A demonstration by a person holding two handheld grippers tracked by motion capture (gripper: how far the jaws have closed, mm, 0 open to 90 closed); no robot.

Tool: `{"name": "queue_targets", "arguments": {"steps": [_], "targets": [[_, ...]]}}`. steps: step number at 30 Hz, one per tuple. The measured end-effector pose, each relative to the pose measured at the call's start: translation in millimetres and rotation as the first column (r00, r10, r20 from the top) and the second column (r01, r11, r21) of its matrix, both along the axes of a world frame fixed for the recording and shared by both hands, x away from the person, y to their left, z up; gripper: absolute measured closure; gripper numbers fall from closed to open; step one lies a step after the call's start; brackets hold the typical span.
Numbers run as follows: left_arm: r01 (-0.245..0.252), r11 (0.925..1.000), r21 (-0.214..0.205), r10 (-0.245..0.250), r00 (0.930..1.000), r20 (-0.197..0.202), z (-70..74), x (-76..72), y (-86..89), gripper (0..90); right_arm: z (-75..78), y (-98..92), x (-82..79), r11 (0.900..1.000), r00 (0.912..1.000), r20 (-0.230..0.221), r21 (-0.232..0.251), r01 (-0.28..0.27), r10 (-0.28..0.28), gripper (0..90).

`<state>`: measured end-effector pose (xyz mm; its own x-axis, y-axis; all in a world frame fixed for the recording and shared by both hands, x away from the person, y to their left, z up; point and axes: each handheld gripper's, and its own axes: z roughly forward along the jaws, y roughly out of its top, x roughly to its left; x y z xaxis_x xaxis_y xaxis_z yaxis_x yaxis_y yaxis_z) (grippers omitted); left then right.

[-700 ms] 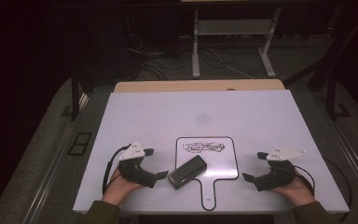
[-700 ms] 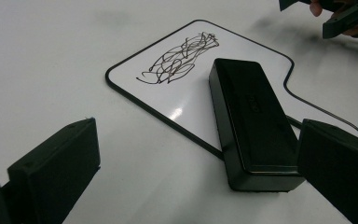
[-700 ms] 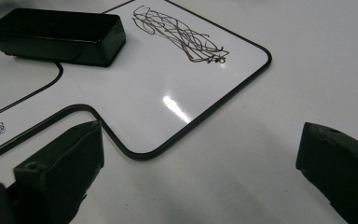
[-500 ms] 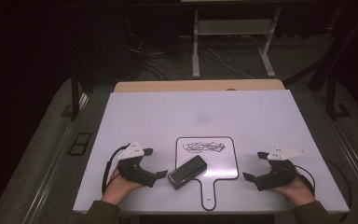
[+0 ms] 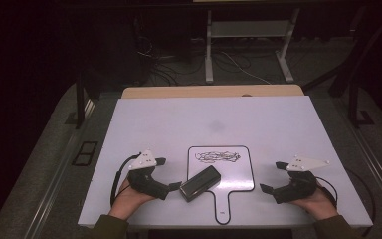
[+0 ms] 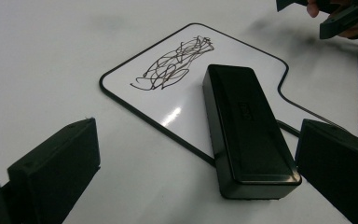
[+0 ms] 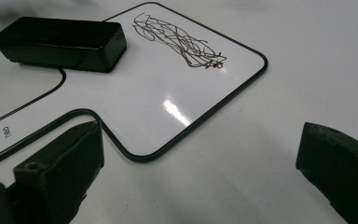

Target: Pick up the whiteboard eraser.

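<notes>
Nothing moved; left tongs (image 5: 169, 175) wide open beside eraser (image 5: 200, 182).

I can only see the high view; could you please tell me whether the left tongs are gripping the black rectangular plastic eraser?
Observer: No. In the left gripper view the left tongs stand wide open; the black rectangular plastic eraser has its near end between the jaws, unclamped.
Operator: Thank you. Does it rest fully on the small white handled board?
Observer: No. Its near end reaches past the black-rimmed board onto the white table.
Operator: And the right tongs?
Observer: The right tongs are open, with nothing held between the jaws.
</notes>
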<state>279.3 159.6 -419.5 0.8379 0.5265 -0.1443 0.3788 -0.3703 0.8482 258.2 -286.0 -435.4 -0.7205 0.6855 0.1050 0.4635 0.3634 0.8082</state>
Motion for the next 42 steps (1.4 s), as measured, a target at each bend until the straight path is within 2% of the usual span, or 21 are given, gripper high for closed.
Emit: {"name": "queue_targets", "arguments": {"steps": [10, 23, 34, 42], "targets": [[0.007, 1.0, 0.002, -0.007, 1.0, -0.005, 1.4, 3.3, -8.9, 0.0, 0.1, -0.9, 0.4, 0.9999, 1.0, 0.0, 0.011, -0.003, 0.003, 0.0], [0.023, 0.9993, 0.028, -0.023, 0.9997, -0.002, 4.9, 6.6, -25.6, 0.0, 0.6, -1.4, 0.8, 0.9998, 1.0, 0.001, 0.019, -0.002, 0.002, 0.0], [0.031, 0.9994, 0.014, -0.031, 0.9995, -0.001, 7.2, 7.8, -38.8, 0.0, 0.0, -0.8, 1.4, 0.9998, 1.0, -0.002, 0.018, -0.003, 0.003, 0.0], [0.043, 0.9989, 0.021, -0.043, 0.9991, 0.004, 8.0, 11.1, -46.5, 0.0, -0.8, 0.3, 1.7, 0.9999, 1.0, -0.005, 0.014, -0.004, 0.004, 0.0]]}}
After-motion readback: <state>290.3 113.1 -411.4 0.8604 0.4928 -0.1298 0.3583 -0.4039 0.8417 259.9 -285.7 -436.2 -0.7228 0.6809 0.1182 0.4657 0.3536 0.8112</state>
